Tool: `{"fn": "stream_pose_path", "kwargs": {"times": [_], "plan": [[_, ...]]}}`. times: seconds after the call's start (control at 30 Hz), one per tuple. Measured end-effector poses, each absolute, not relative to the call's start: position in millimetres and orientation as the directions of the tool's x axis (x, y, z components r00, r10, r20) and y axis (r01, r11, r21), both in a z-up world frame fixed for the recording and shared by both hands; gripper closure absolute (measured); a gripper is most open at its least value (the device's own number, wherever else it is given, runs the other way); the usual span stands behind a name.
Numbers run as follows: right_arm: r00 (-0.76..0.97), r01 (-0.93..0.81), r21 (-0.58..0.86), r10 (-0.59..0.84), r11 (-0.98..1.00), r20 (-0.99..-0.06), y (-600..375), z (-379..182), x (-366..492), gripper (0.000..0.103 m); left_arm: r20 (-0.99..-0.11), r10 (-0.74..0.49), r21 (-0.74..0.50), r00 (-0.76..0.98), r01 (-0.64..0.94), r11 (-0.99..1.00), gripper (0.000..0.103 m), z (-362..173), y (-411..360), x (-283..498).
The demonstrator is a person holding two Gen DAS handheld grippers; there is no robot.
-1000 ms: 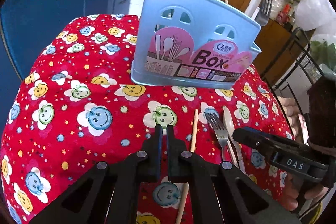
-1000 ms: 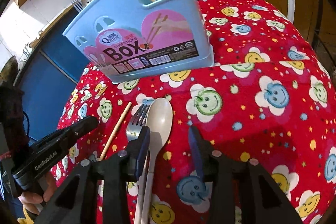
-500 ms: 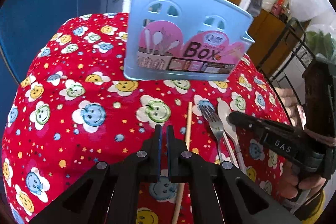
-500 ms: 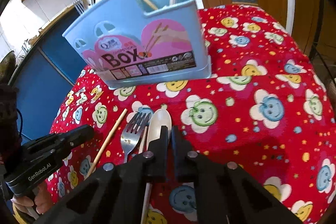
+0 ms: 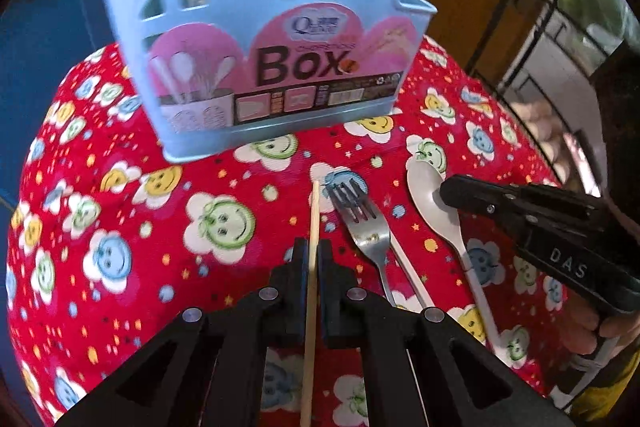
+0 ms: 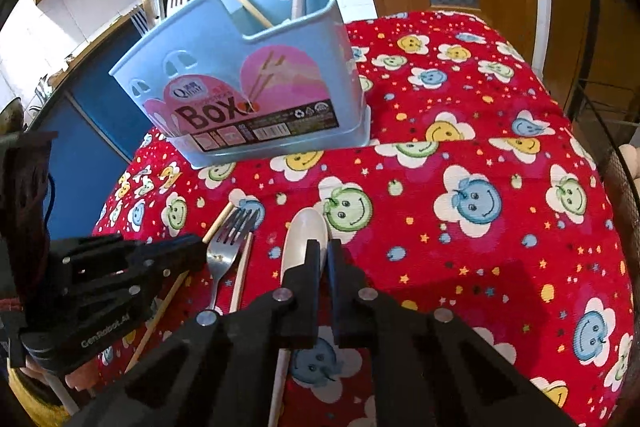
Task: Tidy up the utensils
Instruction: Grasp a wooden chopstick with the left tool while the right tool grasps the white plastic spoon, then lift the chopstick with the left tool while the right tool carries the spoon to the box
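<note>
Left wrist view: the left gripper (image 5: 314, 255) has its jaws drawn nearly together around a wooden chopstick (image 5: 314, 215) lying on the red smiley-print surface (image 5: 120, 227). Just right of it lie a metal fork (image 5: 366, 227), a second chopstick (image 5: 412, 283) and a pale plastic spoon (image 5: 436, 207). Behind them stands the blue utensil box (image 5: 260, 27), already carrying forks and a chopstick. In the right wrist view the right gripper (image 6: 323, 259), whose jaws have just been closing, pinches the spoon's neck below its bowl, the handle running back under the jaws.
</note>
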State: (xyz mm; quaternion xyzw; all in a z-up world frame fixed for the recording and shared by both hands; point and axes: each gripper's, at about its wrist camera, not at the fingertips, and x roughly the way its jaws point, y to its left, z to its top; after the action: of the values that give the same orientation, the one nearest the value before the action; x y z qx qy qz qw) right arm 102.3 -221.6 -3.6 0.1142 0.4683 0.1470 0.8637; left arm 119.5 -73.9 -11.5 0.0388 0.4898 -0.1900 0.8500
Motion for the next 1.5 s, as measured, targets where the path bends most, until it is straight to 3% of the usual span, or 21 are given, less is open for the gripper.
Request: {"fn": "stream_pose_path", "kwargs": {"times": [0.43, 0.9, 0.97, 1.0, 1.03, 1.5], "plan": [[0.468, -0.158, 0.385, 0.412, 0.909, -0.782, -222, -6, 104, 0.085, -0.878, -0.276, -0.106, 0.39, 0.404, 0.909, 0.098, -15, -90, 146], [0.38, -0.215, 0.414, 0.467, 0.884, -0.799, -221, -11, 122, 0.074, -0.744, -0.39, -0.256, 0.542, 0.307, 0.917, 0.099, 23, -41, 126], [0.381, -0.211, 0.413, 0.464, 0.886, -0.8, -222, -11, 122, 0.079, -0.717, -0.393, -0.266, 0.576, 0.295, 0.918, 0.099, 31, -34, 120], [0.385, -0.208, 0.408, 0.458, 0.889, -0.801, -223, -11, 122, 0.093, -0.707, -0.394, -0.27, 0.587, 0.292, 0.918, 0.099, 33, -32, 119], [0.385, -0.208, 0.41, 0.46, 0.888, -0.8, -223, -11, 122, 0.094, -0.694, -0.395, -0.273, 0.602, 0.287, 0.918, 0.099, 37, -29, 116], [0.644, -0.22, 0.339, 0.397, 0.915, -0.653, -225, 51, 84, 0.098, -0.552, -0.356, -0.266, 0.754, 0.246, 0.932, 0.099, 83, -9, 93]]}}
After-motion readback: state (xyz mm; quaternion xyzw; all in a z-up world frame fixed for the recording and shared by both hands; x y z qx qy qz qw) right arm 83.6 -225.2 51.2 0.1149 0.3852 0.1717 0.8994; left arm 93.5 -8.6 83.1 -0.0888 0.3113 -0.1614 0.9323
